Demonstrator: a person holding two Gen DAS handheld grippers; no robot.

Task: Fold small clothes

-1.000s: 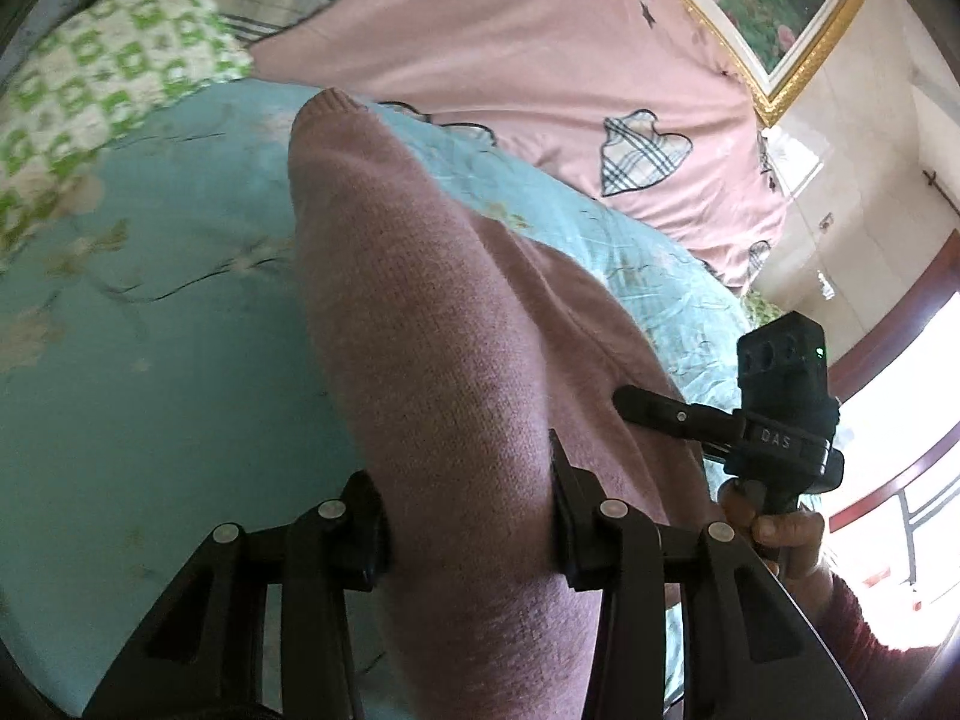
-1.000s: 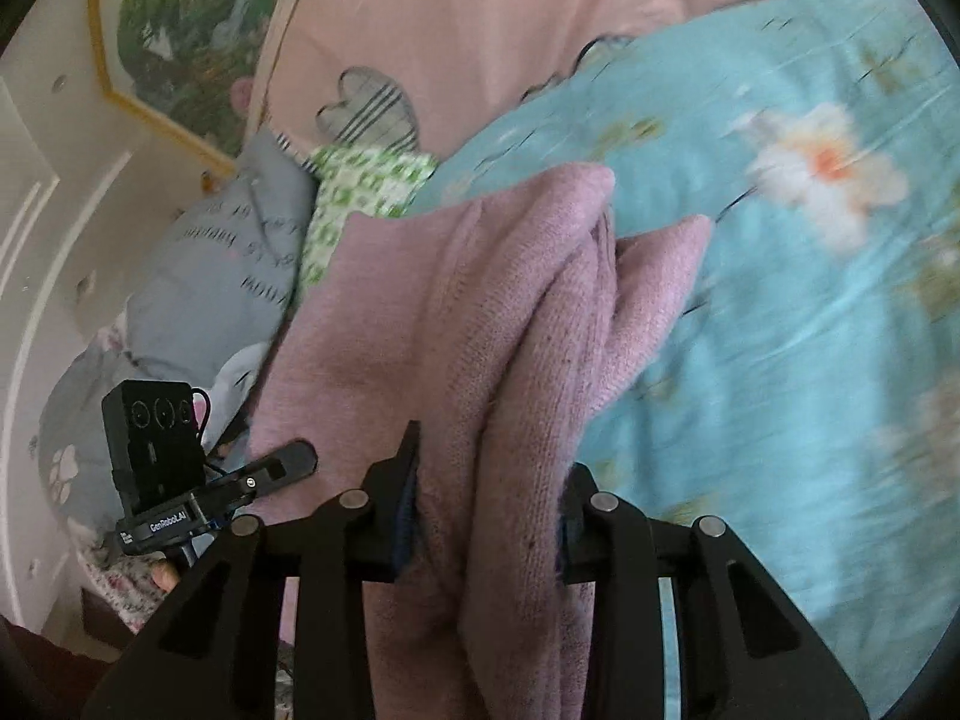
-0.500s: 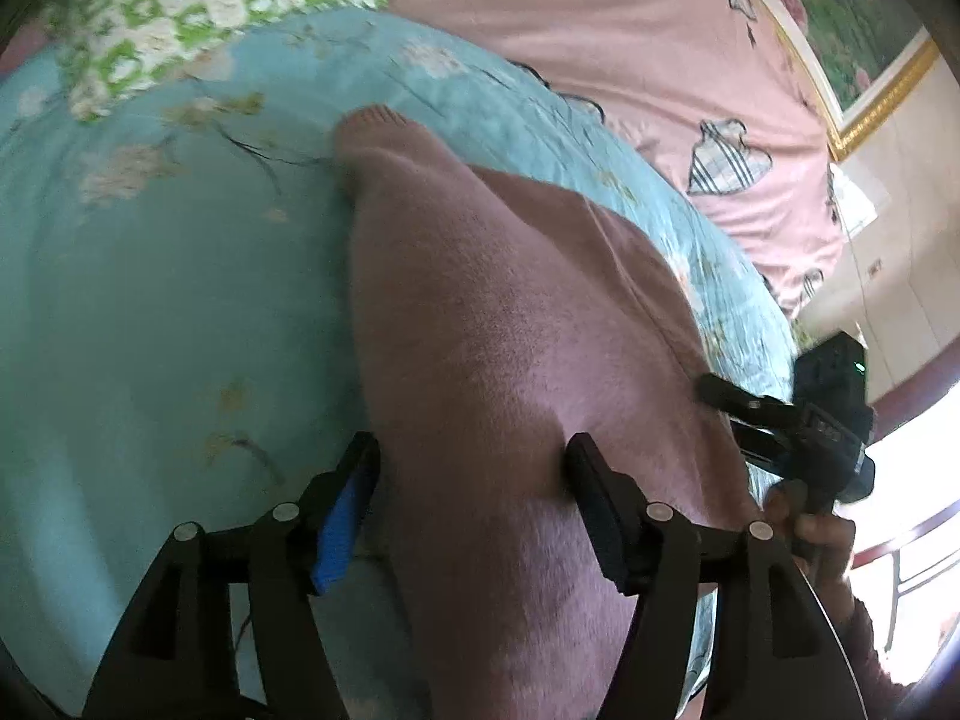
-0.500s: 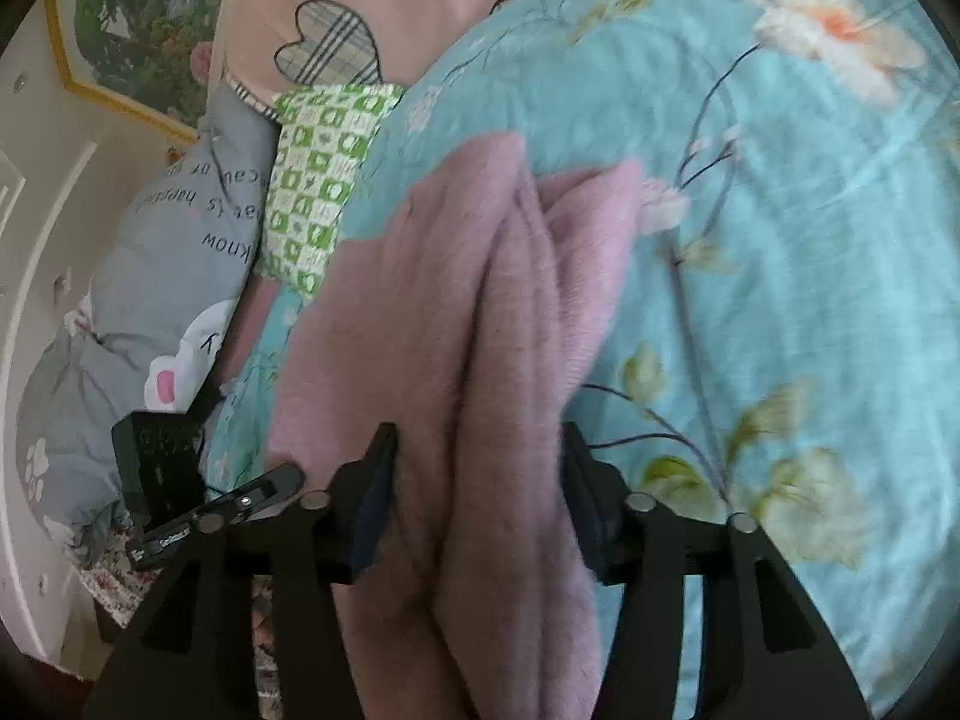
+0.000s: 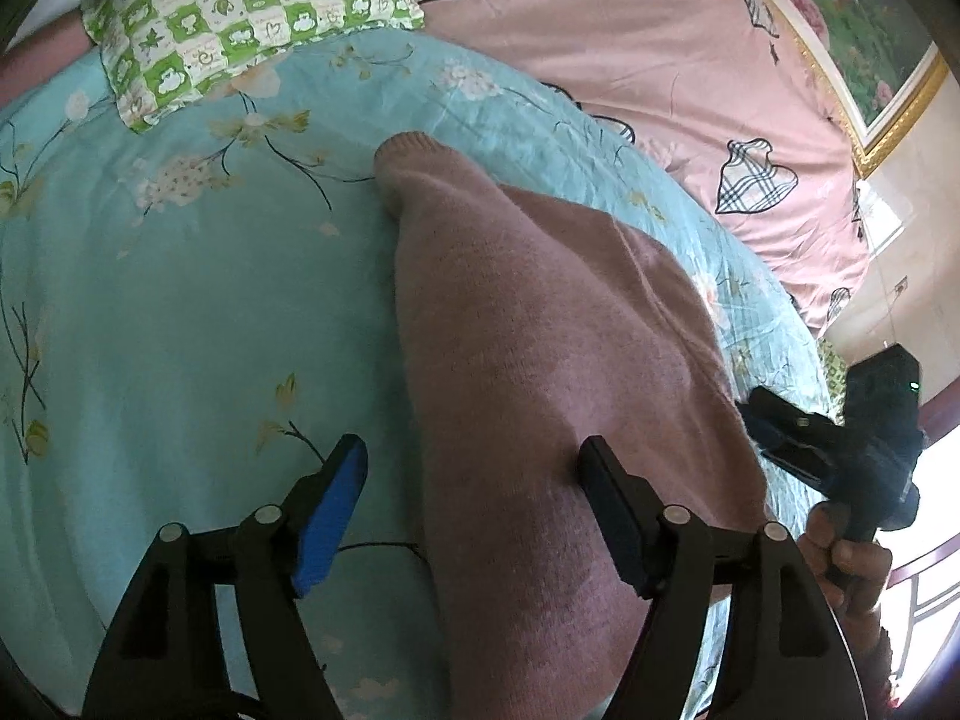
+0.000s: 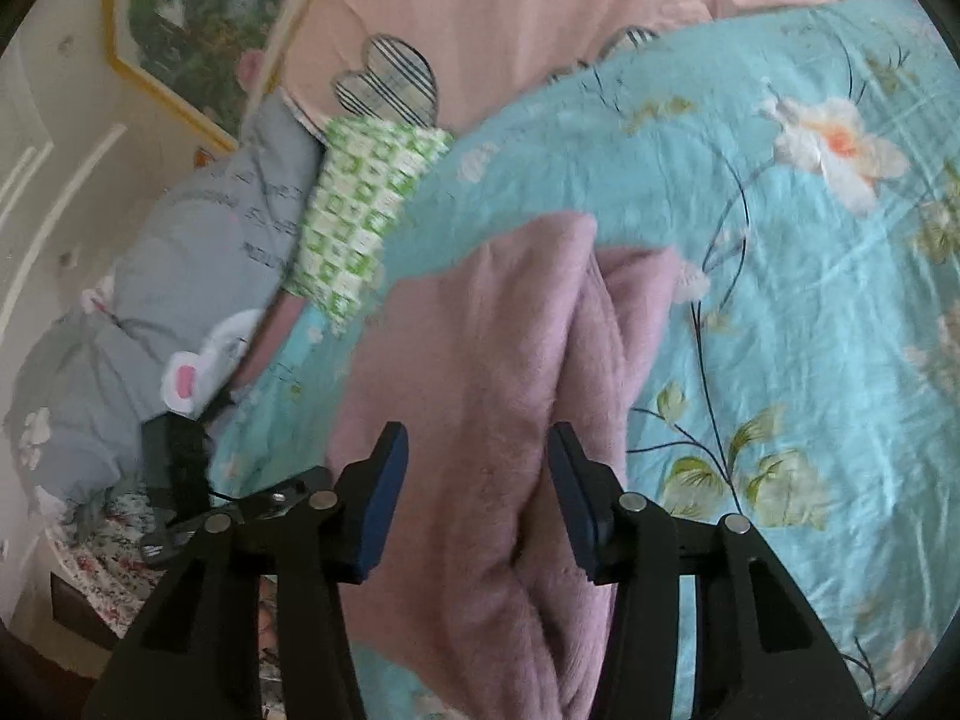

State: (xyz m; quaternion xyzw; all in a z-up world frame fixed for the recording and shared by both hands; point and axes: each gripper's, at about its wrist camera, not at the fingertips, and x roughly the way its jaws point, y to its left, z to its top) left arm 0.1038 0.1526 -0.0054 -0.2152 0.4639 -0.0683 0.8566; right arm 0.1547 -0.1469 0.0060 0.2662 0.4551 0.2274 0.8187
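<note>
Left wrist view: our left tongs (image 5: 474, 498) are opening, straddling the pink sweater (image 5: 540, 360) without gripping; our right tongs (image 6: 477, 489) are closing, pads not yet pressing it.

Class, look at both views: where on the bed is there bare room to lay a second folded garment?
Bare blue quilt lies left of the pink sweater, below the green checked cushion. More lies right of the sweater in the right wrist view. Crowded: pillows at the head.

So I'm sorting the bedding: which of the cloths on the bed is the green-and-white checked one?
The small green-and-white checked cloth at the turquoise floral sheet's far edge; the pink heart-patterned cover lies behind it, and the mauve knitted sweater is plain.
</note>
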